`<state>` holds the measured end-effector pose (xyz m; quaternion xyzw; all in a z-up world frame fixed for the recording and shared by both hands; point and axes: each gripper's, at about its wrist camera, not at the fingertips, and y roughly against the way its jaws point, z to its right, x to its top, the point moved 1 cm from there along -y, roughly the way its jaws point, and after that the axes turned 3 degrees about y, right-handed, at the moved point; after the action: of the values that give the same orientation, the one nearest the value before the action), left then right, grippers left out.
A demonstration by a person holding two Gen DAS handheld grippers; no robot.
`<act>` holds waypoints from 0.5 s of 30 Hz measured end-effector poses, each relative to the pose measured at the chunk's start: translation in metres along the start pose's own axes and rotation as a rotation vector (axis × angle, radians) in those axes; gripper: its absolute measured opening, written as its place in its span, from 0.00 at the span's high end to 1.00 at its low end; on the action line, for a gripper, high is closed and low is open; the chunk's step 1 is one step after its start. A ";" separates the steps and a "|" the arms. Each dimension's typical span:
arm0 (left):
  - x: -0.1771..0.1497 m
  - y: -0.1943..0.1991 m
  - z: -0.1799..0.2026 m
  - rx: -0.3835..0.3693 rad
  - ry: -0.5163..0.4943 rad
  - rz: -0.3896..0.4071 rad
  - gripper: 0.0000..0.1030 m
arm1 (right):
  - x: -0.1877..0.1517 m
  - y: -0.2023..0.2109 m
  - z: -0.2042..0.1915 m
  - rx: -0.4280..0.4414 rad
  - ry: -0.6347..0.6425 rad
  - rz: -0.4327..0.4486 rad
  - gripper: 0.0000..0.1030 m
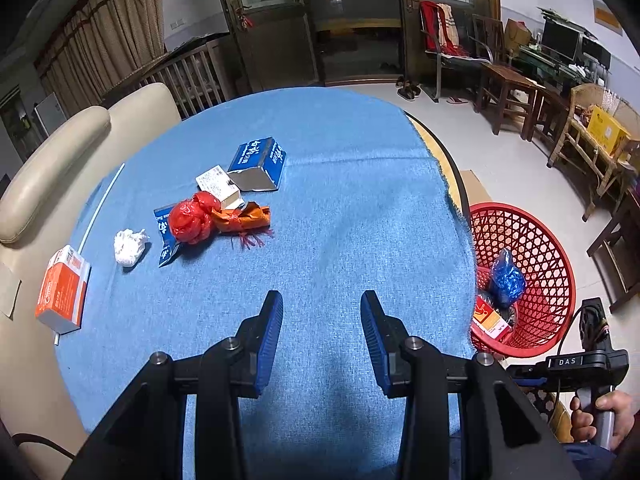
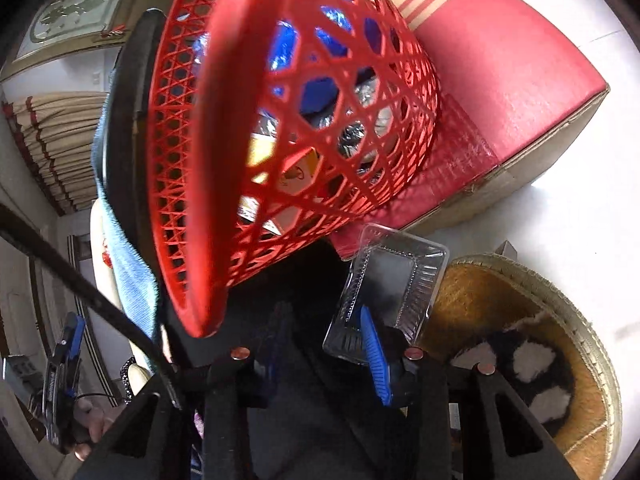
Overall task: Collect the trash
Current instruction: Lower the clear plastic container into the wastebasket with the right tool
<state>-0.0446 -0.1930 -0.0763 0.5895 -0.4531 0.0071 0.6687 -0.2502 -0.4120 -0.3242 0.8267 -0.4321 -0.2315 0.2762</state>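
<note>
My left gripper [image 1: 322,312] hangs open over the blue tablecloth [image 1: 340,200] with nothing between its fingers. Trash lies far left on the cloth: a blue carton [image 1: 260,158], a knotted red bag [image 1: 190,218], an orange wrapper [image 1: 244,218], a white tissue wad [image 1: 129,246] and an orange box [image 1: 62,292]. The red mesh basket [image 1: 560,248] stands beside the table, holding a blue bag [image 1: 506,278]. My right gripper [image 2: 326,336] is low beside the basket [image 2: 224,120], open. A clear plastic tray [image 2: 394,280] lies against its right finger [image 2: 374,352], not pinched.
A beige chair [image 1: 52,168] borders the table's left side. Below the basket a red and tan cardboard box [image 2: 500,80] lies on the white floor. A round woven mat [image 2: 480,300] sits right of the tray. A hand [image 1: 604,412] holds the right gripper's handle.
</note>
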 end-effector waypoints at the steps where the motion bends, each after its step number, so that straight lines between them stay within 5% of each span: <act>1: 0.000 0.000 0.000 -0.001 0.000 0.000 0.60 | 0.000 -0.001 0.001 0.004 0.000 -0.001 0.62; 15: -0.003 -0.001 0.000 -0.005 0.003 -0.006 0.60 | 0.006 -0.013 0.006 -0.019 0.027 0.014 0.67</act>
<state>-0.0464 -0.1914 -0.0789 0.5893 -0.4504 0.0048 0.6708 -0.2433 -0.4131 -0.3381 0.8240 -0.4321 -0.2222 0.2914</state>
